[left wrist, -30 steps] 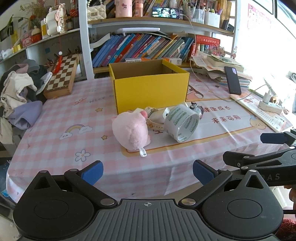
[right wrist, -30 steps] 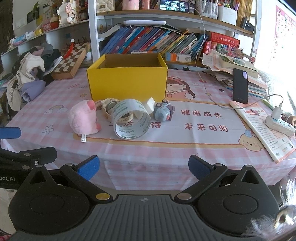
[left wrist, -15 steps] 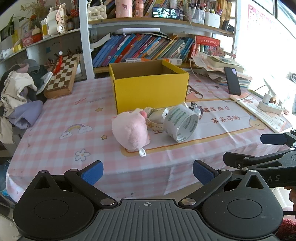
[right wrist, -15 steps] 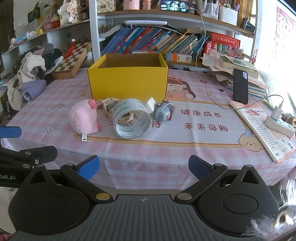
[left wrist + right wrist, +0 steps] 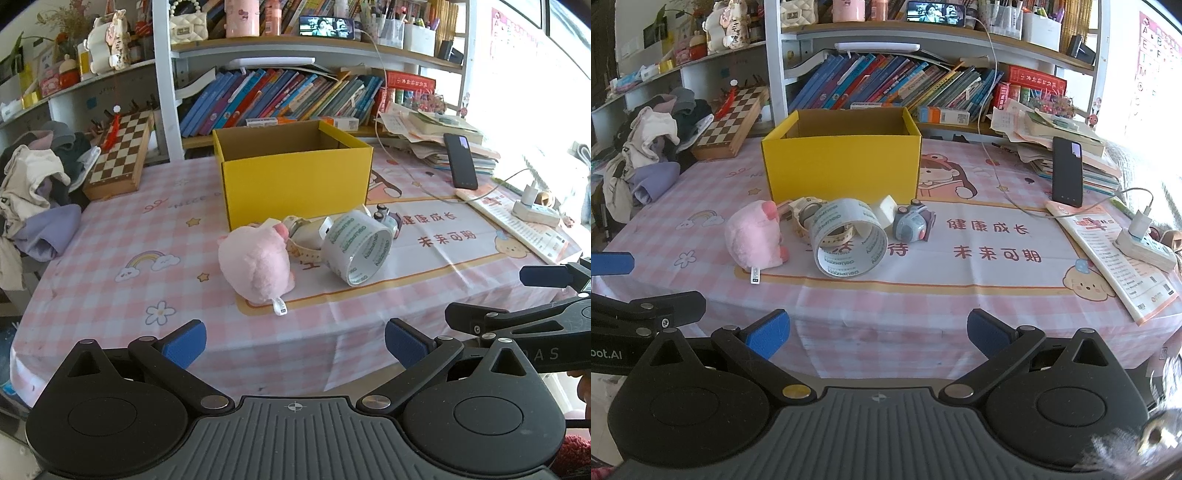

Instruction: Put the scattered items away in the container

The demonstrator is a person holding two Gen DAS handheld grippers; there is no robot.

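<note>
An open yellow box [image 5: 295, 181] [image 5: 842, 162] stands mid-table. In front of it lie a pink plush toy [image 5: 255, 264] [image 5: 753, 238], a clear tape roll [image 5: 356, 251] [image 5: 849, 242], a beige watch [image 5: 301, 236] [image 5: 807, 210], a small white block [image 5: 886, 214] and a grey toy camera [image 5: 911, 224] [image 5: 386, 219]. My left gripper [image 5: 293, 341] is open and empty at the table's near edge, short of the plush. My right gripper [image 5: 877, 332] is open and empty, short of the tape roll.
A chessboard [image 5: 120, 157] and a heap of clothes [image 5: 33, 192] are at the left. A phone [image 5: 1067, 171], stacked books, a leaflet [image 5: 1115, 254] and a power strip [image 5: 1145, 247] are at the right. A bookshelf stands behind.
Both grippers have crept slightly forward; the items look a little nearer. Nothing on the table has moved.
</note>
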